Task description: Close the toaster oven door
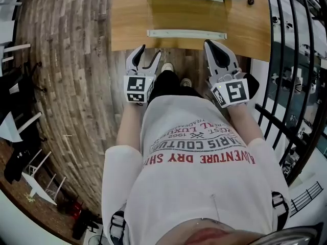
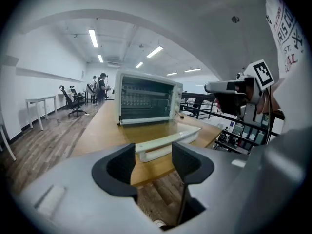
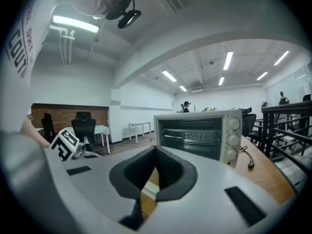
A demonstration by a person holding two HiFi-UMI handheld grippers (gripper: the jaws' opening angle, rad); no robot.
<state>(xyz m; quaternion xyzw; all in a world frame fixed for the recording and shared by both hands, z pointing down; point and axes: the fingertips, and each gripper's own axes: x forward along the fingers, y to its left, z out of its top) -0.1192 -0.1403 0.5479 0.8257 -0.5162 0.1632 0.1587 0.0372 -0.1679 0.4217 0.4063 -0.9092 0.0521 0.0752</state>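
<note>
Door (image 1: 186, 17) open flat over desk (image 1: 127, 24) edge; left hand-held gripper (image 1: 150, 51) spread, right hand-held gripper (image 1: 209, 45) pressed together, both short of handle (image 1: 186, 33); risks slipping off on lift, dropping it back

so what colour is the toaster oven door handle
White; the door handle shows best in the left gripper view.

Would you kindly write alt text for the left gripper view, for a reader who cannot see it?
A white toaster oven stands on a wooden table with its glass door folded down flat, handle toward the camera. In the foreground, the left gripper has its fingers apart and empty, short of the handle.
</note>
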